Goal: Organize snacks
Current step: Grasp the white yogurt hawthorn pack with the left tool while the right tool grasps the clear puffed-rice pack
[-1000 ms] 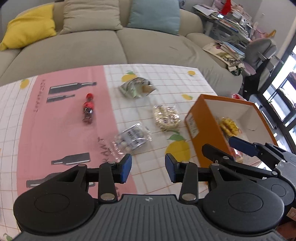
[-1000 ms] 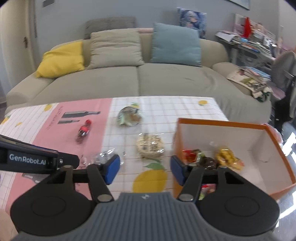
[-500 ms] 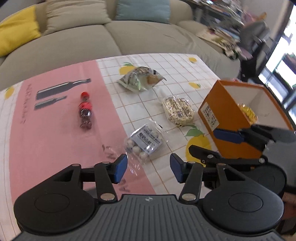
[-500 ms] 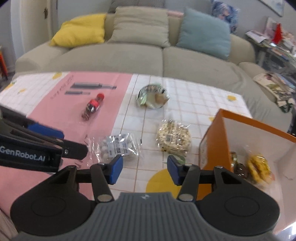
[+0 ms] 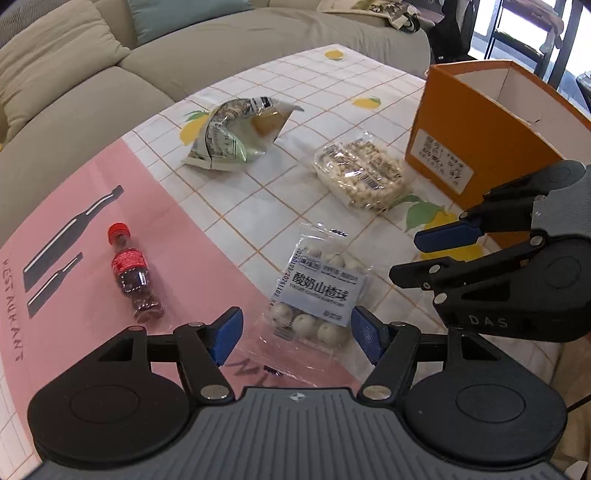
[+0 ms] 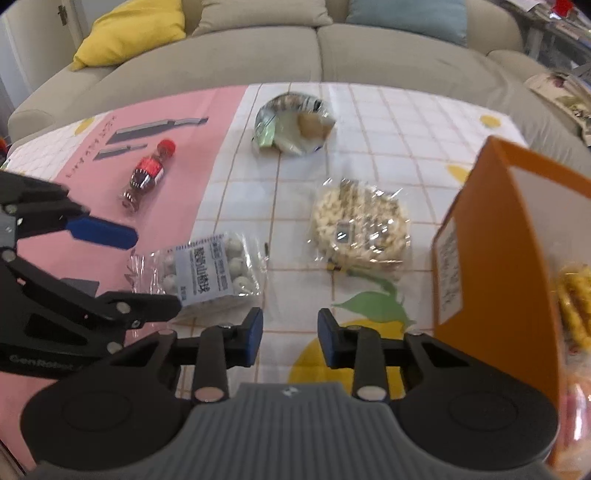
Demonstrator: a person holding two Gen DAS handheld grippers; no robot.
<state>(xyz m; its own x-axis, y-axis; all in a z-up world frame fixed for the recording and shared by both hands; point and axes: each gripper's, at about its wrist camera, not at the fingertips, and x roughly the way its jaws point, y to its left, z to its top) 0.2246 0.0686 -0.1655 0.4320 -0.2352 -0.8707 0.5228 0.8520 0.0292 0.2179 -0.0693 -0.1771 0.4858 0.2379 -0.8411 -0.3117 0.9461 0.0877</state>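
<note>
A clear bag of white yogurt balls (image 5: 318, 295) lies flat on the tablecloth. My left gripper (image 5: 297, 338) is open, its blue pads either side of the bag's near end, low over it. The bag also shows in the right wrist view (image 6: 205, 271). My right gripper (image 6: 290, 341) is open and empty over the lemon print beside the orange box (image 6: 491, 251). A popcorn pack (image 5: 360, 173), a crumpled green chip bag (image 5: 236, 134) and a small cola bottle (image 5: 133, 275) lie on the table. The orange box (image 5: 476, 136) holds yellow snacks (image 6: 574, 295).
The right gripper's body (image 5: 524, 258) sits close to the right of the yogurt bag. A beige sofa (image 6: 295, 48) with a yellow cushion (image 6: 129, 31) runs along the table's far edge. Clutter stands at the far right.
My left gripper has moved forward and down, and now straddles the yogurt ball bag with wider jaws. My right gripper has come lower and swung left, toward the table beside the box.
</note>
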